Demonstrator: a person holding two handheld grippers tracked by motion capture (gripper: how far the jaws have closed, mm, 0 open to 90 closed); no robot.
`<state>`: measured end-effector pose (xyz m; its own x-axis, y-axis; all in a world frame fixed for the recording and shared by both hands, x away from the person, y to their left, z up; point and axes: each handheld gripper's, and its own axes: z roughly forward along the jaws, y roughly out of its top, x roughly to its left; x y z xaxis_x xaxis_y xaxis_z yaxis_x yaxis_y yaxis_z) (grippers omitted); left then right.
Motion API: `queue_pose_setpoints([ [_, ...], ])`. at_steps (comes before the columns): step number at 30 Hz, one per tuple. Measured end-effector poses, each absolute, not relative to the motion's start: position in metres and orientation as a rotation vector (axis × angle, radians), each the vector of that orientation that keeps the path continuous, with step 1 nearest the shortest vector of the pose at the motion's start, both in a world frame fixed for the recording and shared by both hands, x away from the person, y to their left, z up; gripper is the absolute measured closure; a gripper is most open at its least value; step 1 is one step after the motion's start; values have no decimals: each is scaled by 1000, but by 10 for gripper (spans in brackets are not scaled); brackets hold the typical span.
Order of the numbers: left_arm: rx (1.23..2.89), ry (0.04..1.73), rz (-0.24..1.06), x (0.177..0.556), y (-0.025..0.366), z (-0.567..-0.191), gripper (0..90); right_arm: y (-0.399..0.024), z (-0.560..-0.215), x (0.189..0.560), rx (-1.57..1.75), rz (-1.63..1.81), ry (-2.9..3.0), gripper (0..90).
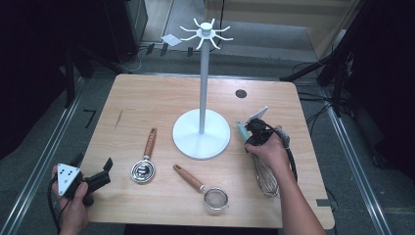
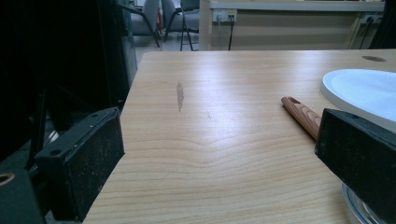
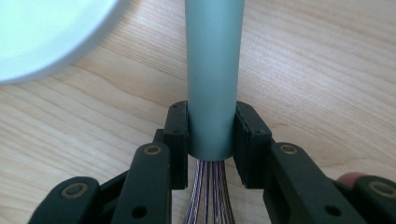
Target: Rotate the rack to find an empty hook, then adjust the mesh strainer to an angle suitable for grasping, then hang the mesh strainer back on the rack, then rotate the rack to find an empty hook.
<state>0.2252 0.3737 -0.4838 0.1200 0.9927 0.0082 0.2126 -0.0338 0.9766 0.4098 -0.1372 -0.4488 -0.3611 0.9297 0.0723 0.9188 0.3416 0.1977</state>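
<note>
A whisk [image 1: 266, 178] with a grey-green handle [image 3: 214, 70] lies on the wooden table [image 1: 147, 98] at the right of the white rack's base [image 1: 201, 133]. My right gripper [image 1: 254, 131] is shut on that handle, one pad pressed against each side just above the wires [image 3: 211, 121]. My left gripper [image 1: 93, 162] hangs at the table's front left corner, open with nothing between its fingers [image 2: 219, 154]. In front of it lies a wooden-handled metal scoop [image 1: 143, 171], whose handle [image 2: 301, 114] shows beside the right jaw.
The white rack's pole [image 1: 202, 88] rises from the middle of the table to a crown of hooks [image 1: 205, 33]. A small wooden-handled strainer [image 1: 215, 198] lies near the front edge. The base rim [image 3: 42, 32] is close to the whisk handle.
</note>
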Motion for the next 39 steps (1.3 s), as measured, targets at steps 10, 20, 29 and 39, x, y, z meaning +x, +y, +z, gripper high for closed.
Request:
queue_pose_setpoints([
  [10, 1438, 1264, 1028, 225, 373, -484, 14, -143, -419, 391, 1682, 632, 2476, 714],
  [20, 1439, 1261, 1031, 225, 373, -484, 14, -145, -399, 374, 1567, 891, 2426, 714],
  [29, 1438, 1259, 1034, 225, 373, -484, 14, -144, -381, 359, 1472, 1087, 2333, 714],
  [39, 1438, 1259, 1034, 225, 373, -484, 14, -135, -363, 343, 1319, 1298, 2238, 714],
])
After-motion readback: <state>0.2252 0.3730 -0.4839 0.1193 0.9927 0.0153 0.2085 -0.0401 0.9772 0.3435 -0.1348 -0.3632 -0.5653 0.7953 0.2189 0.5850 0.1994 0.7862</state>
